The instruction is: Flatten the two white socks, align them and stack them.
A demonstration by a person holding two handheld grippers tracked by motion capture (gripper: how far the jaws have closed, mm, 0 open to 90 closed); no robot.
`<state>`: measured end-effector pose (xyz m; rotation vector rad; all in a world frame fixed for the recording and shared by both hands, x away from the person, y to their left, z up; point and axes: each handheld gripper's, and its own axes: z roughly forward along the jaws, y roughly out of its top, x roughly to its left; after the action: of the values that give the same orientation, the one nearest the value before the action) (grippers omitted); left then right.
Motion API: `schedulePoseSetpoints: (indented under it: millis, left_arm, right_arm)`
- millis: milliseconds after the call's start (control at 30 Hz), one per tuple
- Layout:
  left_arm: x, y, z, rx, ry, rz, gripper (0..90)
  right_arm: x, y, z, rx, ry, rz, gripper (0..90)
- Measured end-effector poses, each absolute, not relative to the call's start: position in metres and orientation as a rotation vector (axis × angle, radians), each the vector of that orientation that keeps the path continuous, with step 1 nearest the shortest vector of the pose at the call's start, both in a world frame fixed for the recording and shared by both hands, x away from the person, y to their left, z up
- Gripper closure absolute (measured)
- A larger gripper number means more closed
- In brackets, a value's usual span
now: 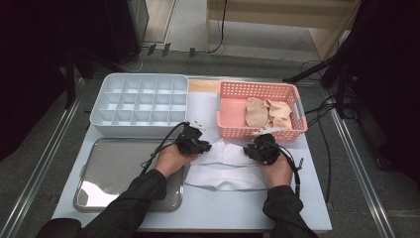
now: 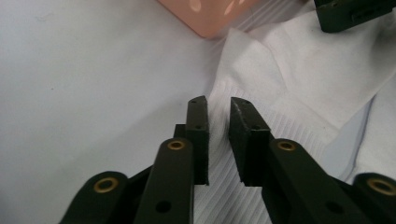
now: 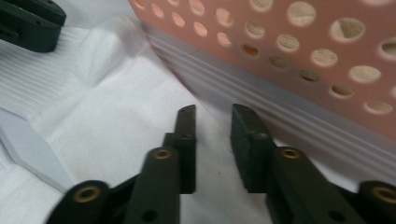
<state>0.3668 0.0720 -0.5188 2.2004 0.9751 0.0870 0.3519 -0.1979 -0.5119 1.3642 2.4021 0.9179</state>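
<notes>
Jaws narrowly parted on both grippers, left gripper (image 2: 218, 105) over ribbed white cloth (image 2: 299, 88) (soft, creased), right gripper (image 3: 214, 112) beside perforated pink basket (image 3: 299, 51).

Lab recording bay: black tripod legs (image 1: 317, 69), floor cables (image 1: 324, 106), aluminium rails (image 1: 39, 163) round table (image 1: 223, 213).

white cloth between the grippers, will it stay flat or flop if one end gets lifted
The white cloth would probably flop: it already lies creased and folded over itself on the table. It looks thin and ribbed, so likely light. A push from the left gripper would more likely bunch it than slide it whole.
</notes>
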Motion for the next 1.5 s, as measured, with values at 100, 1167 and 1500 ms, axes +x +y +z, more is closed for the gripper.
schedulePoseSetpoints:
  millis: [100,1167,1500]
  left_arm:
    - [0.366,0.072,-0.518,2.212,0.964,0.075,87.5]
    - [0.359,0.086,-0.498,2.113,0.93,0.167,88.6]
    - [0.34,0.086,-0.485,2.118,0.855,0.16,88.3]
  right_arm:
    - [0.353,-0.2,-0.511,1.446,2.415,0.943,88.1]
    - [0.347,-0.201,-0.481,1.312,2.373,1.063,89.3]
    - [0.328,-0.206,-0.476,1.312,2.374,1.065,89.2]
